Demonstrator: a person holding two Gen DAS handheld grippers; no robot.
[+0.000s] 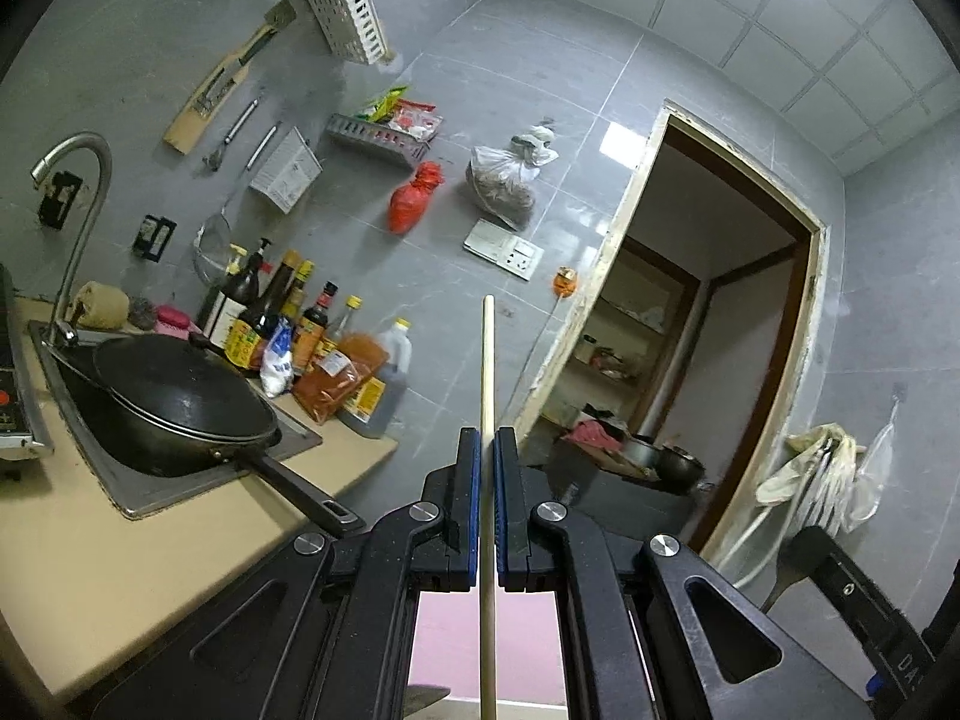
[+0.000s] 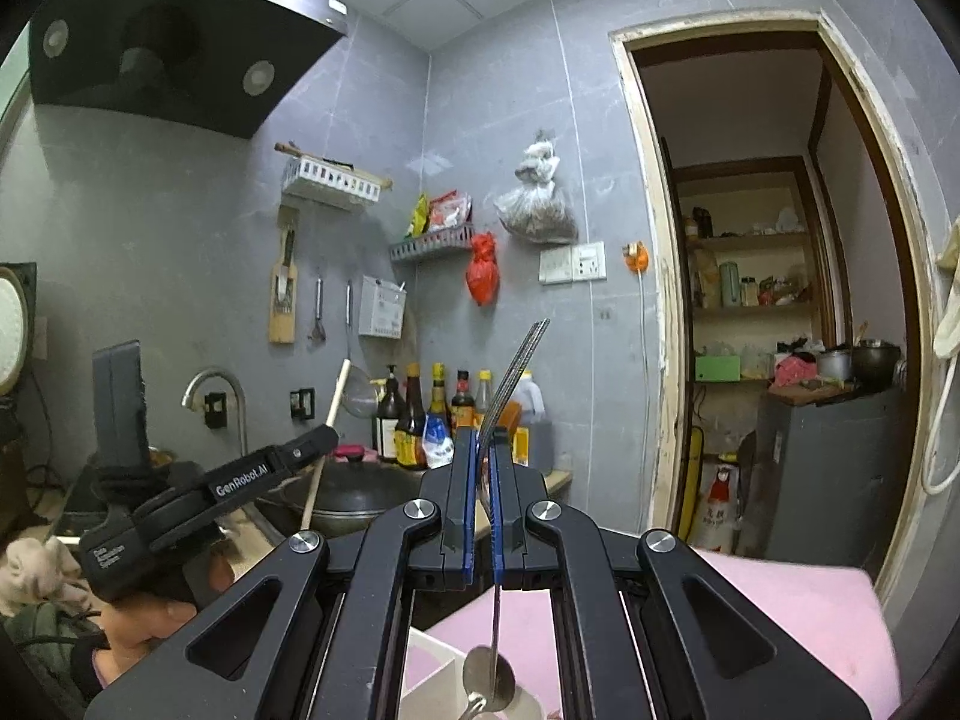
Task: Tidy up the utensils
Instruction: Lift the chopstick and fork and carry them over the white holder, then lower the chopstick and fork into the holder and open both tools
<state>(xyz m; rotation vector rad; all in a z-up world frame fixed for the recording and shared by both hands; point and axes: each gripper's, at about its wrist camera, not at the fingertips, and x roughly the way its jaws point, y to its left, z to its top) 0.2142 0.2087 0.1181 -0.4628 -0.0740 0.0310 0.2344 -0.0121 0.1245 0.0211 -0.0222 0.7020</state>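
Observation:
My left gripper [image 1: 487, 441] is shut on a pale wooden stick-like utensil [image 1: 487, 360] that points up and forward past the fingertips. It also shows in the right wrist view [image 2: 329, 420], held by the left gripper [image 2: 318, 438] at the left. My right gripper [image 2: 480, 450] is shut on a metal fork [image 2: 516, 372], tines up and forward, handle running down below the jaws. A metal spoon [image 2: 489, 675] lies below in a white organizer tray [image 2: 432, 666] on a pink surface [image 2: 798, 606].
A black wok [image 1: 180, 396] sits over the sink [image 1: 144, 492] by a tap [image 1: 78, 222]. Sauce bottles [image 1: 312, 342] stand against the grey wall. Utensils and baskets [image 1: 348, 18] hang on the wall. A doorway [image 2: 774, 300] opens right.

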